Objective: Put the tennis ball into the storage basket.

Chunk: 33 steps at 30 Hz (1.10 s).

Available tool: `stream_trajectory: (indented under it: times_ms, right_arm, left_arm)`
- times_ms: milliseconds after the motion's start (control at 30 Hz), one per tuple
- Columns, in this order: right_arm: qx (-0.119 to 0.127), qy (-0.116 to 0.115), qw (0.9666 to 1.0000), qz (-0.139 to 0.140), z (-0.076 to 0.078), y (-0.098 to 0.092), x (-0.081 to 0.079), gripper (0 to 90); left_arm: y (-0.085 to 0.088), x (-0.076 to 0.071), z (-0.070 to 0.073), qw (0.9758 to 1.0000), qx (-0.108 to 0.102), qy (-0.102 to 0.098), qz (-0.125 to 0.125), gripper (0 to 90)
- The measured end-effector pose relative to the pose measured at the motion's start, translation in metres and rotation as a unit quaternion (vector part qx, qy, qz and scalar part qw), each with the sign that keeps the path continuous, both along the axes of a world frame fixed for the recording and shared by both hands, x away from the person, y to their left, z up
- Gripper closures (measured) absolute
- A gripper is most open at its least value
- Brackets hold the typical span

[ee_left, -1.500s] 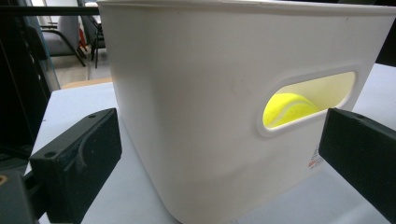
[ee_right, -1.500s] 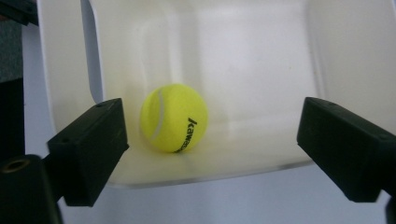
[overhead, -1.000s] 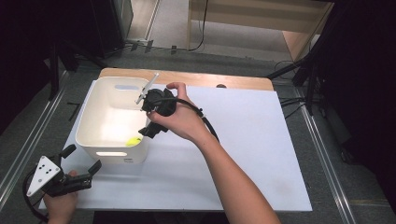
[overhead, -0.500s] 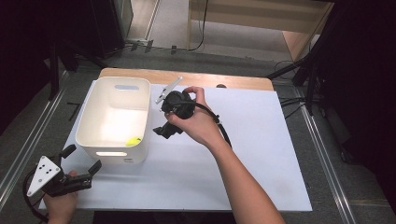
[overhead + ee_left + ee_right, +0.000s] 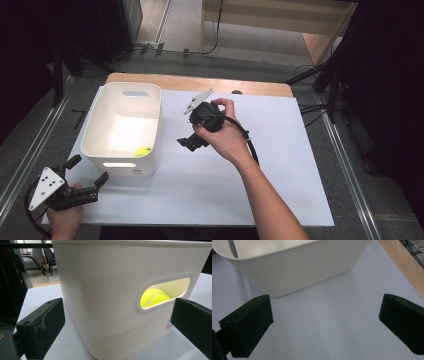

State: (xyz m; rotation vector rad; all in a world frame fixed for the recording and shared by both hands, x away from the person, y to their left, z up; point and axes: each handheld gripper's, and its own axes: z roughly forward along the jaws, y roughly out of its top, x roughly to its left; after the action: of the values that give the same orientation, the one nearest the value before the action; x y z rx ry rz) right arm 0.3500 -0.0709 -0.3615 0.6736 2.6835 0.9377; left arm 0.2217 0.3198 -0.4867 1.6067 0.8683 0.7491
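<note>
A white plastic bin (image 5: 102,125) stands at the left of the white table sheet. A yellow tennis ball (image 5: 143,150) lies inside it at the near right corner, and the ball (image 5: 154,297) shows through the bin's (image 5: 105,285) handle slot in the left gripper view. My right gripper (image 5: 189,142) hangs just right of the bin, open and empty, with the bin's wall (image 5: 294,275) ahead of its jaws. My left gripper (image 5: 87,172) rests off the bin's near left corner, open, its jaws wide and empty.
The white sheet (image 5: 280,175) covers most of the table, with a wooden strip (image 5: 200,82) along its far edge. Metal rails run along both sides of the table. Cables lie on the floor beyond the far edge.
My right gripper has drawn back from over the bin to the table space at its right. The ball stays in the bin. The left gripper has not moved.
</note>
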Motion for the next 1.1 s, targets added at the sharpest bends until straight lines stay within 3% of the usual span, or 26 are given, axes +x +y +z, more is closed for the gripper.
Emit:
stream_trajectory:
  times_ms: [633,1100]
  right_arm:
    - [0.043,-0.011,0.9990,-0.009,-0.016,-0.036,-0.016,0.0]
    - [0.082,-0.015,0.9951,-0.053,-0.032,-0.084,-0.040,0.0]
  left_arm:
    - [0.000,0.000,0.000,1.0000,0.000,0.001,0.001,0.0]
    - [0.000,0.001,0.000,1.0000,-0.004,0.003,0.002,0.0]
